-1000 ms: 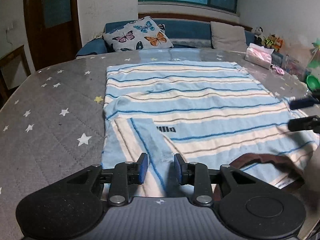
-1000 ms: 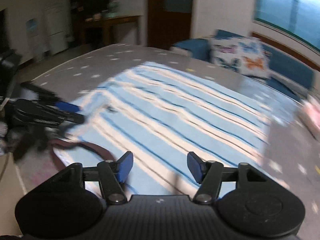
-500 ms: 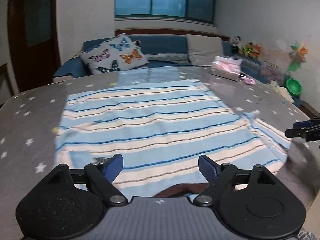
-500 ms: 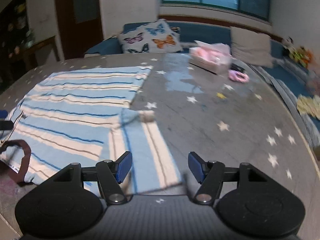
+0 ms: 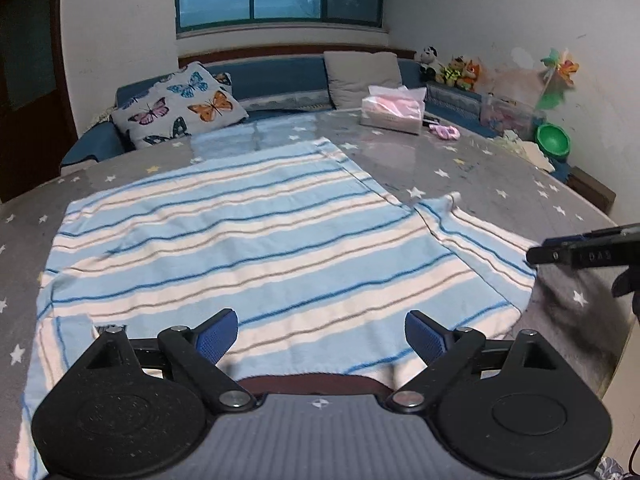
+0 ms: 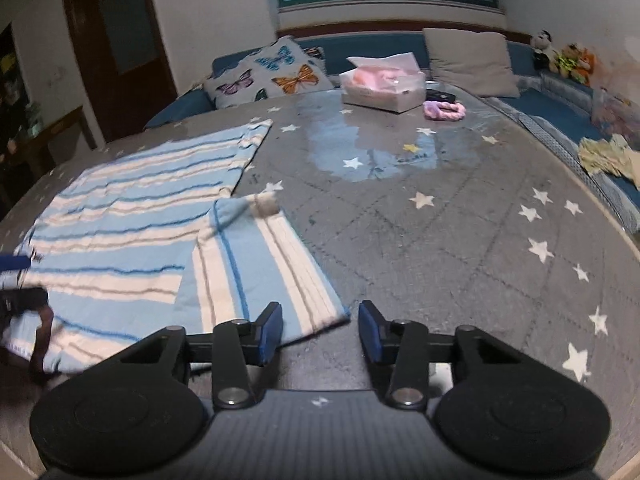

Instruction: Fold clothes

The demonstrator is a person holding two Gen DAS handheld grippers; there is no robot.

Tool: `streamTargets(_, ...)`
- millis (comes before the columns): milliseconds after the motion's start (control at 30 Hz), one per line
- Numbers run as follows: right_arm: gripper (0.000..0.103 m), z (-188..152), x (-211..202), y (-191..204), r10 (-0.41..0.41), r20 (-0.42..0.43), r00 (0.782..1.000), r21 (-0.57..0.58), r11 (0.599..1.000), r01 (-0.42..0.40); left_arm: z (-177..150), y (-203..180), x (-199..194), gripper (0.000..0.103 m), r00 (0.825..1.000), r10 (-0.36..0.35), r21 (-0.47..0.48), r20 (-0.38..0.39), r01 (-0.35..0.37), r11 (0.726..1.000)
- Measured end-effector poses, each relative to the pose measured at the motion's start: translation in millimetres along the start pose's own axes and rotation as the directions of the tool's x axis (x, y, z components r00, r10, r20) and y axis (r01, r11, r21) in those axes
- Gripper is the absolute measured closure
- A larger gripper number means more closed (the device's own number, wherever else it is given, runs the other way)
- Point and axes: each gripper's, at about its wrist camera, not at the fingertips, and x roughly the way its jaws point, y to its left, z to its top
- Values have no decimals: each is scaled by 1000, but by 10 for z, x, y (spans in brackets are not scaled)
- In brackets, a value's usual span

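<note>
Left hand-held gripper [image 5: 320,336]: jaws spread wide & opening, nothing between them, poised over near edge of striped shirt [image 5: 256,248]. Shirt lies flat on star-print tabletop [image 5: 480,168]; brown collar [image 5: 312,382] mostly hidden behind gripper body, near-left sleeve partly cut off by it too. Right hand-held gripper [image 6: 320,330]: jaws closing w/ gap left, pads not pressing cloth; near corner of shirt's right sleeve [image 6: 260,272] sits just ahead of its left pad, contact can't be judged. Sleeve cuff blurred. Beyond shirt: tissue box [image 6: 382,84], pink scrunchie [image 6: 444,110] beside it. Tabletop's far side glares.
</note>
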Motion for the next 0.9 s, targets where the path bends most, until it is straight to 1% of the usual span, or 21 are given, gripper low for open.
streamTargets(33,68,-4,5,5,-1,4,1000,4,1000,1,-5,-13,17,10,1000,-1,2,-6,1,1000)
streamTargets(67,72,-8,10,11,-3,8,1000,4,1000,3,-8,-26,33,10,1000,-4,5,-10,4,1000)
streamTargets(133,84,-13,18,27,-11,15,1000,-1,1000,11,-7,-47,58,10,1000,-10,8,-14,10,1000)
streamTargets(167,90,-15,18,25,-10,18,1000,4,1000,10,-5,-57,67,8,1000,-13,9,-14,13,1000)
streamTargets(233,94,-12,-2,0,3,27,1000,28,1000,-4,-1,-80,82,7,1000,-16,18,-13,17,1000)
streamTargets(400,96,96,-160,24,53,59,997,49,997,-56,-7,-116,107,7,1000,-16,43,-9,16,999)
streamTargets(467,96,193,-270,96,98,80,992,38,994,-101,-20,-98,116,7,1000,-16,38,-10,17,999)
streamTargets(600,96,370,-404,357,190,105,976,-19,982,-189,-48,-47,109,7,1000,-12,25,-9,12,1000)
streamTargets(767,96,472,-360,800,293,84,952,-110,953,-283,-83,52,46,7,1000,5,-1,1,-5,1000)
streamTargets(900,96,428,-176,1142,345,36,938,-156,929,-336,-109,145,-1,6,1000,27,-20,4,-27,999)
